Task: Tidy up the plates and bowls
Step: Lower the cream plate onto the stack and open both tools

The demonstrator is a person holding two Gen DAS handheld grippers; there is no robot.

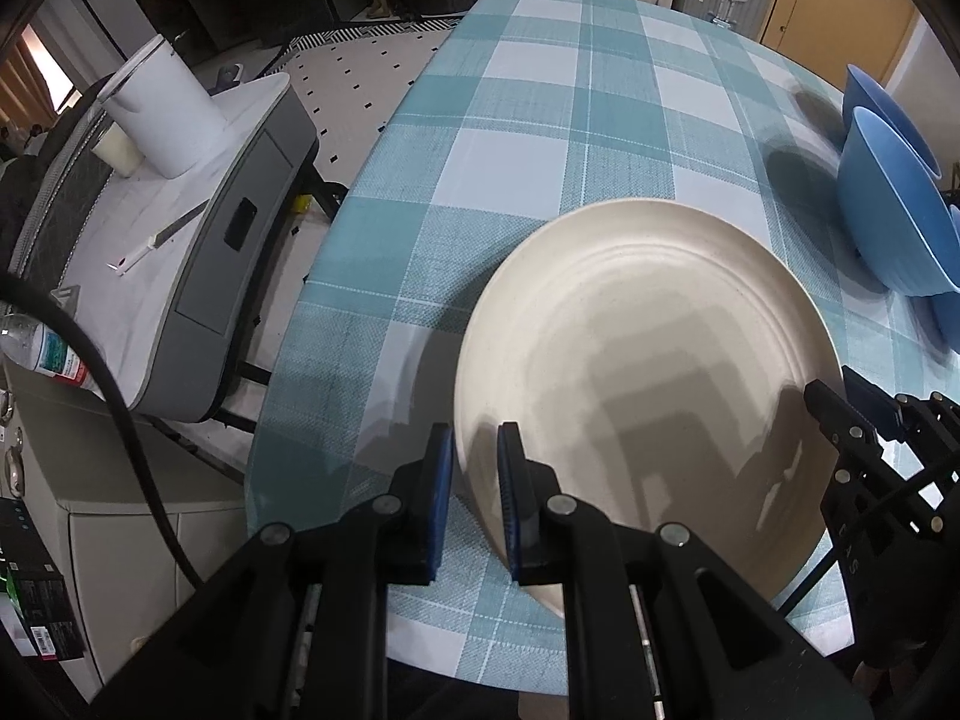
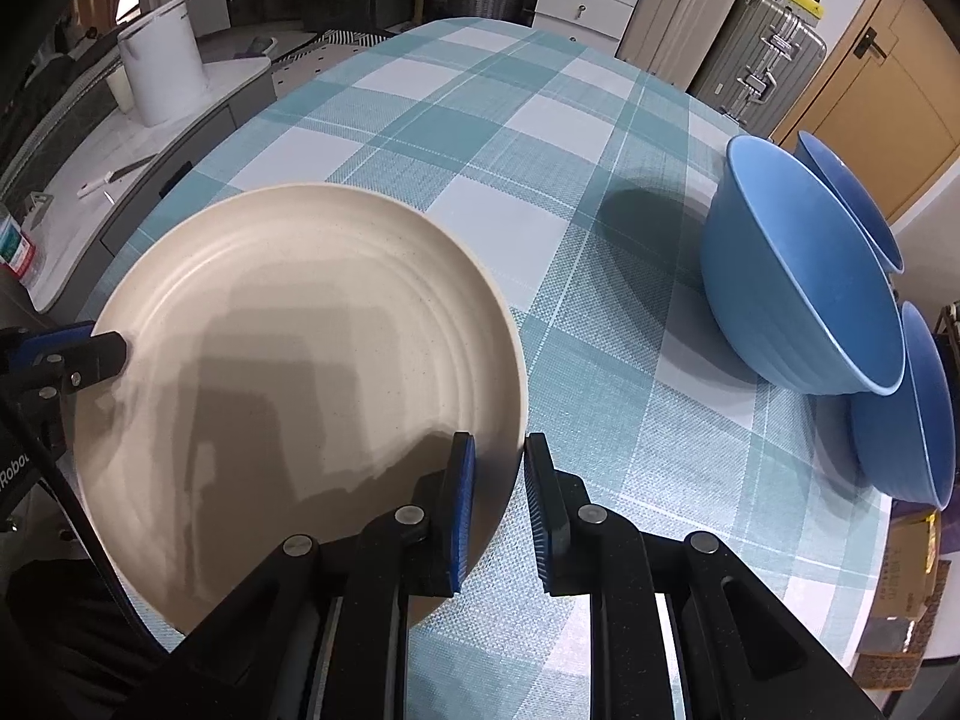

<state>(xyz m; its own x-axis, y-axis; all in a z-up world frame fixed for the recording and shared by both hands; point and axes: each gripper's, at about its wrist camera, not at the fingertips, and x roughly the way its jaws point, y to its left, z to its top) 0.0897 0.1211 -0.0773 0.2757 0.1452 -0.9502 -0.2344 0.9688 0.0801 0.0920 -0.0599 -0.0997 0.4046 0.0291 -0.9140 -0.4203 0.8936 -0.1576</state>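
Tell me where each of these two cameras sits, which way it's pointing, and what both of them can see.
Left wrist: sits on the left gripper, looking steeply down along its fingers at the cream plate; the right gripper shows at right.
Right wrist: sits on the right gripper, looking steeply down at the plate's opposite rim; the left gripper shows at left.
Shared: the plate, blue bowls, checked tablecloth, white canister.

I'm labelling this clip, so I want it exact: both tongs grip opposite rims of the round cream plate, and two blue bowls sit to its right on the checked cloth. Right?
Not quite: there are three blue bowls, not two, as the right wrist view shows. The rest holds: the left tongs and right tongs grip opposite rims of the round cream plate, on the checked cloth.
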